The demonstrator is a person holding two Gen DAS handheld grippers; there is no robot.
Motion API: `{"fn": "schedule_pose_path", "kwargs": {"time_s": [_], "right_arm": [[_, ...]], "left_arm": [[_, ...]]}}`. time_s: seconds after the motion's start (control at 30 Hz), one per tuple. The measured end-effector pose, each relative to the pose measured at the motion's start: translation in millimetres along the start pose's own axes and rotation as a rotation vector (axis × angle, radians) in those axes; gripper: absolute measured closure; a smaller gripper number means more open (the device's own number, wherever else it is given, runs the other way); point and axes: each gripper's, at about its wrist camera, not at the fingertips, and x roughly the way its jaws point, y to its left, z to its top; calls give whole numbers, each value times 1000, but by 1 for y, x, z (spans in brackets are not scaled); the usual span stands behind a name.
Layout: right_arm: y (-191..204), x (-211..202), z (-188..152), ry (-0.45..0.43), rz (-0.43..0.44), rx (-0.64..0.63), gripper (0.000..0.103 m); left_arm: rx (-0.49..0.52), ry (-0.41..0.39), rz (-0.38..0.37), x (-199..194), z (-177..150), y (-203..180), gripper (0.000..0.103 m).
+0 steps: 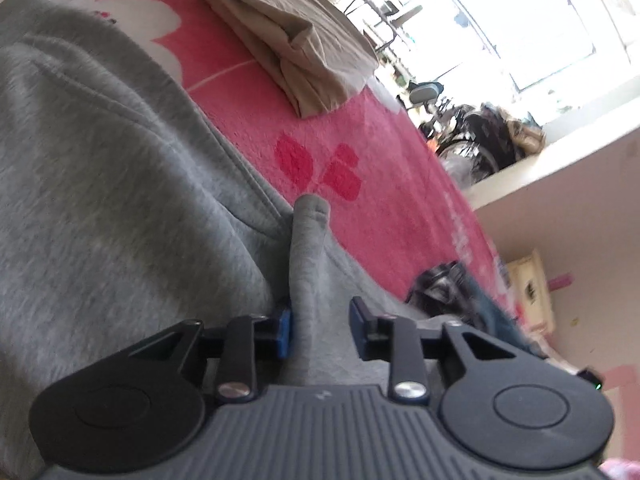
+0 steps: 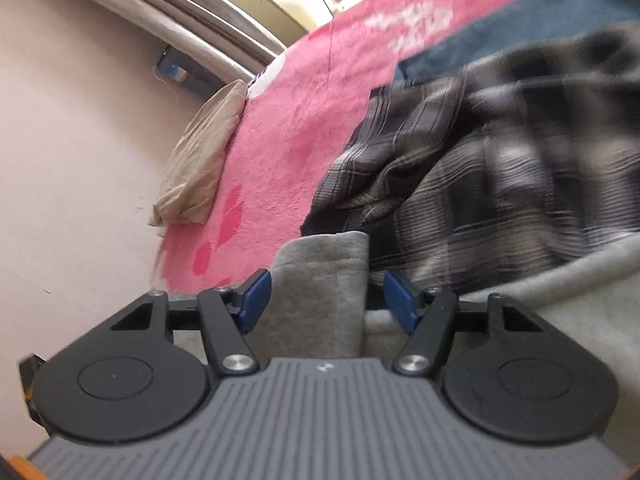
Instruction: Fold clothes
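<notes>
On pink blanket [image 1: 372, 216] — grey sweatshirt [image 1: 120, 200] | both hand-held grippers parted around its folds

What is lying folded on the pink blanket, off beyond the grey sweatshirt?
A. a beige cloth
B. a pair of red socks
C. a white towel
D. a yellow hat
A: a folded beige cloth rests on the pink blanket, apart from the grey sweatshirt; the right wrist view shows the same beige cloth at the blanket's edge by the wall.
</notes>
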Motion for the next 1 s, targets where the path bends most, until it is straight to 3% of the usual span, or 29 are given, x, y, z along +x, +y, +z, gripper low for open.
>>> {"fn": "schedule_pose_path", "kwargs": {"time_s": [0.03, 0.07, 0.13, 0.37, 0.53, 0.67, 0.83, 1.0], "right_arm": [[0, 4, 1, 2, -6, 5, 56], [0, 4, 2, -4, -11, 11, 76], [1, 0, 1, -27, -6, 36, 95], [23, -67, -11, -138, 58, 73, 97], [42, -173, -36, -280, 135, 77, 97], [43, -284, -74, -436, 186, 95, 97], [29, -416, -145, -599, 175, 150, 97], [-1, -507, -236, -711, 126, 312, 97]], "left_arm": [[19, 2, 16, 1, -1, -3, 86], [38, 4, 32, 3, -1, -6, 94], [67, -4, 51, 2, -2, -13, 94], [149, -64, -9, -37, -1, -54, 96], [279, -111, -130, -81, -7, -115, 96], [430, -124, -272, -108, -26, -190, 96], [659, -50, -455, -123, -78, -296, 96], [867, 115, -552, -103, -152, -379, 96]]}}
